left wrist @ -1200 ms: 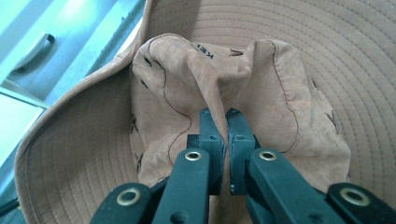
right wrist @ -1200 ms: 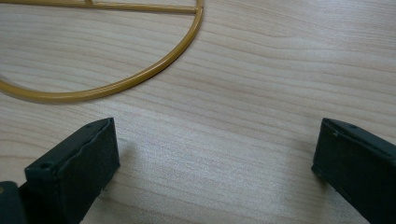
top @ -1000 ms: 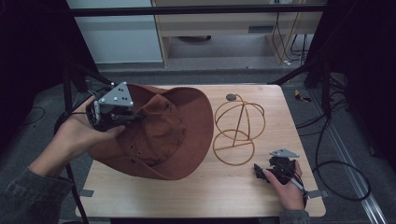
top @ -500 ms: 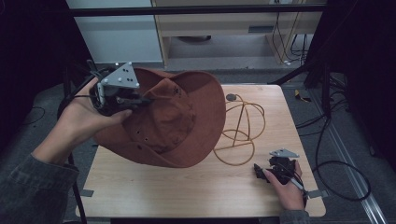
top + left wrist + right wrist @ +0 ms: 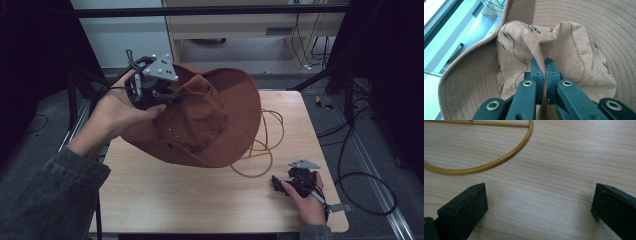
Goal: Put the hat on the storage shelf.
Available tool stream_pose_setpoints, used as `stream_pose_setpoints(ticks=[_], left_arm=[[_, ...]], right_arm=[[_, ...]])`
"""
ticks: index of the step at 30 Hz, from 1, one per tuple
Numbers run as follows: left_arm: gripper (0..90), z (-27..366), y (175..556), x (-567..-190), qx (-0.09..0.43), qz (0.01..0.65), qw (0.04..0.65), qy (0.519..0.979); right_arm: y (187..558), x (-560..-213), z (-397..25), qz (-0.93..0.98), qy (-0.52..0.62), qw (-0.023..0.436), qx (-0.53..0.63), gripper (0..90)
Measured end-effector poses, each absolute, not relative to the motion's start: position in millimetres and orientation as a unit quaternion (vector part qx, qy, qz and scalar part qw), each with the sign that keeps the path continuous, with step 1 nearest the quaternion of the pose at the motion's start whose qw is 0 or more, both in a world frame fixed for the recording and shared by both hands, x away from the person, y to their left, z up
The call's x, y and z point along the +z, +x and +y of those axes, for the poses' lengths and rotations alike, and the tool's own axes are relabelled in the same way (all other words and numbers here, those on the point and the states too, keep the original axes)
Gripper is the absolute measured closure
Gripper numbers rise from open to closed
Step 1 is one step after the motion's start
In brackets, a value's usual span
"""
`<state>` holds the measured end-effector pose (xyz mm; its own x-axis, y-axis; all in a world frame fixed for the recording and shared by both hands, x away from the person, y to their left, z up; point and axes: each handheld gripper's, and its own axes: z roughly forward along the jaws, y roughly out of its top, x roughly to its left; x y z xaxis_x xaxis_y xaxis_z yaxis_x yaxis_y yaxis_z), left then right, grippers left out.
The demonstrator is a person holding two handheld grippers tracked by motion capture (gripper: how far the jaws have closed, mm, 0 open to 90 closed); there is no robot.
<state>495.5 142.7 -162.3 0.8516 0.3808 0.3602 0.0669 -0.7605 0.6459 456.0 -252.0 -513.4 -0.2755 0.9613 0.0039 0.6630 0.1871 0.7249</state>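
My left claw (image 5: pixel 167 95) was pinched tight on a fold of the brown hat's (image 5: pixel 210 120) crown, holding it above the tabletop (image 5: pixel 200 200). Soft and floppy, I judged; the crown crease gripped best. My right claw (image 5: pixel 280 182) rested wide open, empty, near the wire hat stand (image 5: pixel 265 145).

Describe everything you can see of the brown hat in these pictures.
The brown hat is soft, suede-like fabric with a wide stitched brim and a crumpled crown with small eyelets. The left gripper is shut on a fold of the crown, holding the hat tilted above the wooden table. Its brim hangs over part of the yellow wire stand.
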Motion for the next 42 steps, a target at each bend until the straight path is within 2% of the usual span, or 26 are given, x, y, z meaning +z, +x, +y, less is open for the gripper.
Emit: stream_pose_setpoints(ticks=[19, 42], left_arm=[[88.0, 91.2, 510.6, -164.2, 0.236, 0.098, 0.320, 0.912], [88.0, 56.6, 515.2, -168.9, 0.229, 0.078, 0.314, 0.918]], right_arm=[[455.8, -513.1, -252.1, 0.734, 0.554, 0.235, 0.316, 0.4], [455.8, -513.1, -252.3, 0.734, 0.553, 0.235, 0.315, 0.4]])
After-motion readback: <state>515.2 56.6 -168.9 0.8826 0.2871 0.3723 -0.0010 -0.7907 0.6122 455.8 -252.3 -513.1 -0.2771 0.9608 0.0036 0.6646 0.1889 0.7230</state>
